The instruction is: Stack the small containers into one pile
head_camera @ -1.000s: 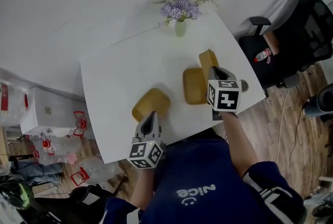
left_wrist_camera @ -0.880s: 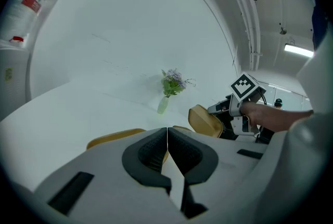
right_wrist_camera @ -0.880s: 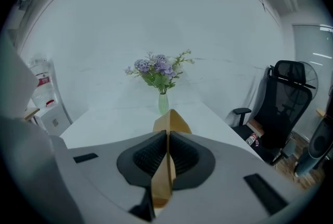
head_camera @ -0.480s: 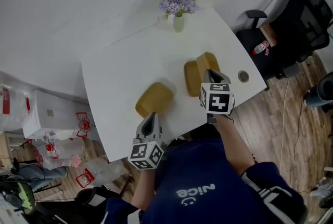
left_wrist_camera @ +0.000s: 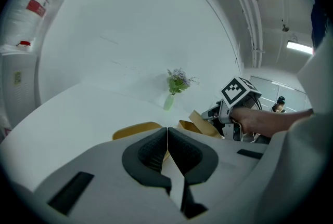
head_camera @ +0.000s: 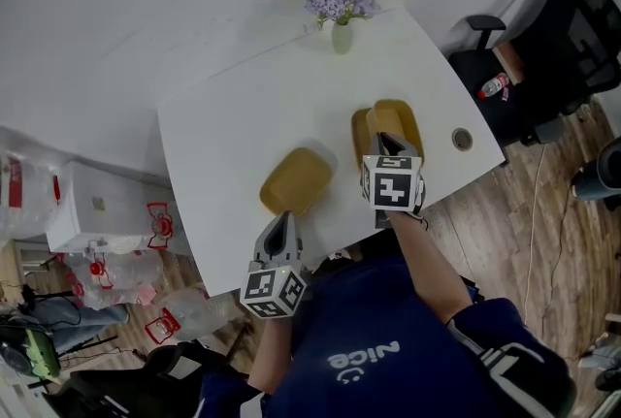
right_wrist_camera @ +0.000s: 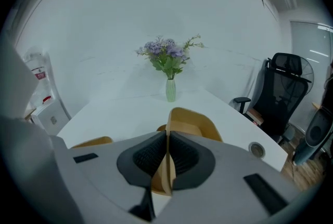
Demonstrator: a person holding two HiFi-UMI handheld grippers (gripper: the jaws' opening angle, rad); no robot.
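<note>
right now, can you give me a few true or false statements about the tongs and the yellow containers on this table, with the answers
1. The right tongs are shut on the rim of a yellow container. True.
2. The left tongs grip a container too. False: they are shut with nothing between them.
3. A vase of flowers stands at the far edge of the table. True.
4. All the containers sit in one pile. False: a lone container lies apart, near the left tongs.
</note>
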